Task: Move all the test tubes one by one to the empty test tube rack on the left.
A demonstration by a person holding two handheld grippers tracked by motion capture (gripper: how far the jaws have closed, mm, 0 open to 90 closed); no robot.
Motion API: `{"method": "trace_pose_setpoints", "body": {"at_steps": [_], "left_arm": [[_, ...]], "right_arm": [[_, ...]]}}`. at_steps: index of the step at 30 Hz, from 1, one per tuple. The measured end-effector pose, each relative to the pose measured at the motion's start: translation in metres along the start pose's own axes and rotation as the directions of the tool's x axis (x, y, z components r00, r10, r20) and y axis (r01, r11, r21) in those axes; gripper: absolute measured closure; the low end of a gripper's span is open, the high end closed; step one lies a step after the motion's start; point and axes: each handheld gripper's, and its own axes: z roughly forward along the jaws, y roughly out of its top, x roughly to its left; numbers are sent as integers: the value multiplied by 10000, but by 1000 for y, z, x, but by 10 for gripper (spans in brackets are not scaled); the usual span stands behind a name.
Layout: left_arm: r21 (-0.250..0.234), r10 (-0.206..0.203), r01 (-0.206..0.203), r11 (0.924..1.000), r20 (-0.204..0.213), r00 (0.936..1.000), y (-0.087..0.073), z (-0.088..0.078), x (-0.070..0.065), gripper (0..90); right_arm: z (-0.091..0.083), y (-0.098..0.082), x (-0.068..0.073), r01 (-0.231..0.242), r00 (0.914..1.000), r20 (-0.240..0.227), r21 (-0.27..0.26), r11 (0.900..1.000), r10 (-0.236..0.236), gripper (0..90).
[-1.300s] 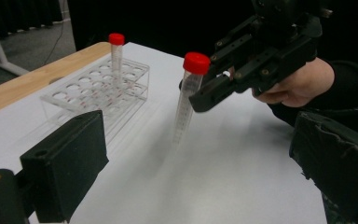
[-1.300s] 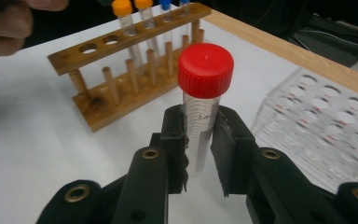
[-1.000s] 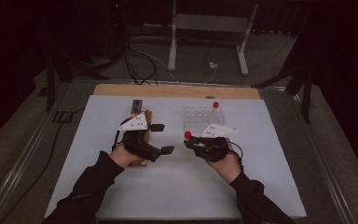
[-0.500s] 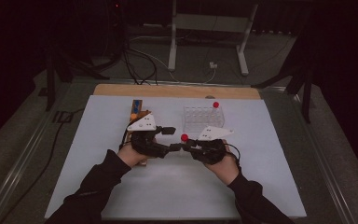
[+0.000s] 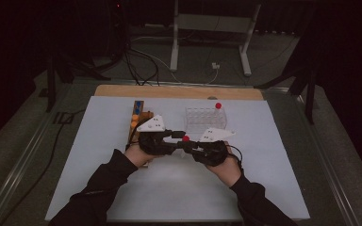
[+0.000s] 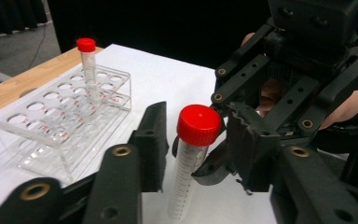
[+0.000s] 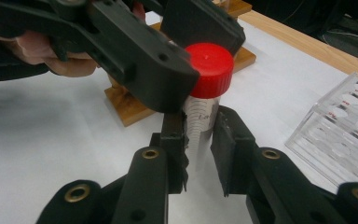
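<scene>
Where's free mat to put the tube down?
Bare white mat left of the wooden stand, right of the clear rack, and along the near edge. Crowded mid-mat, where both grippers meet at the capped tube.

We see a clear rack (image 5: 205, 118) on the desk (image 5: 273, 155) holding one red-capped tube (image 5: 218, 106), and a wooden stand (image 5: 139, 123) beside it.

Left gripper (image 5: 179, 136) and right gripper (image 5: 192, 147) around red-capped tube (image 5: 185, 139), near clear rack (image 5: 206, 118).
</scene>
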Motion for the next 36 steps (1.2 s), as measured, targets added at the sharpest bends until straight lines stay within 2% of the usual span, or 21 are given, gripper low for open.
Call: {"method": "trace_pose_setpoints", "body": {"at_steps": [5, 13, 20, 25, 31, 36], "left_arm": [[81, 60, -59, 9999, -22, 10000, 0, 3, 0, 691], [139, 374, -372, 9992, -140, 9992, 2, 2, 0, 713], [107, 335, -332, 9994, -303, 9990, 6, -8, 4, 715], [-61, 262, -266, 9996, -580, 9980, 10, -20, 8, 715], [-112, 287, -299, 9995, -948, 9951, 17, -38, 13, 714], [-190, 187, -215, 9996, -1387, 9902, 18, -56, 19, 714]], "right_arm": [[0, 0, 1, 24, 10000, -30, -10, 10000, -24, 746], [0, -1, -1, -79, 9999, -125, -140, 9999, 78, 718], [-3, 0, -4, -185, 9997, 121, -386, 9991, 190, 566], [-5, 0, -5, -170, 9998, 70, -463, 9988, 174, 466], [-8, 2, -7, -393, 9992, -56, -722, 9966, 390, 329], [-9, 3, -8, -553, 9978, 320, -807, 9952, 580, 168]]}}
